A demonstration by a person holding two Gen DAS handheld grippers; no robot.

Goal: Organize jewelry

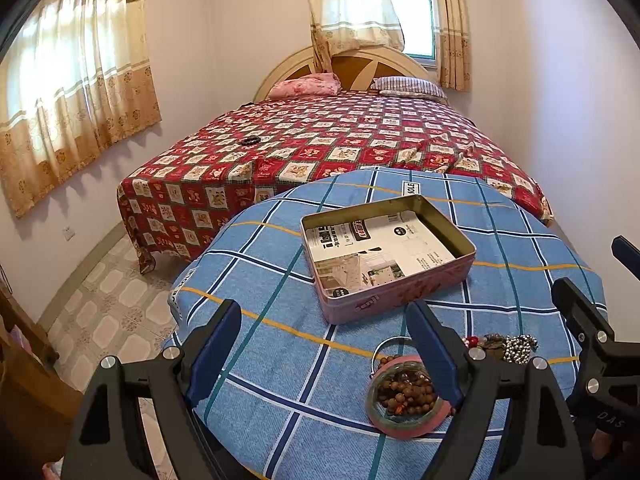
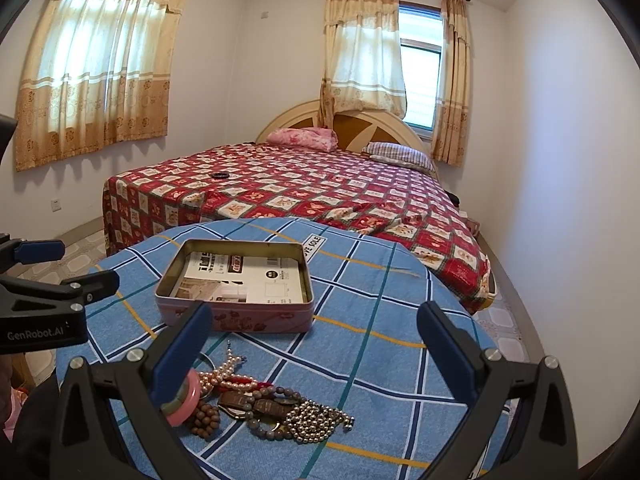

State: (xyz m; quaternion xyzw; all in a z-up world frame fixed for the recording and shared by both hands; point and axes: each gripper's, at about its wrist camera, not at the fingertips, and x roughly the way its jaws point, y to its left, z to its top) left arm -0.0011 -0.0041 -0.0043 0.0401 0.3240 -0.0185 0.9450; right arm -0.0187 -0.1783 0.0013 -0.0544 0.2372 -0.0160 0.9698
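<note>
Nothing is sorted yet: I hold both tools, left tool point(image 1: 324, 344) and right tool point(image 2: 316, 344), spread apart and empty above the tangled bead-and-pearl jewelry pile point(image 2: 256, 404) on the blue-checked counter point(image 2: 380, 300), just before the paper-lined pink rectangular tin point(image 2: 234, 280).

Black grippers point(image 1: 326, 322), blue-padded jaws

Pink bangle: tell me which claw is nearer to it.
Left. The left claw has its right finger right at the pink bangle; the right claw hangs open just to the bangle's right, over the bead pile.
</note>
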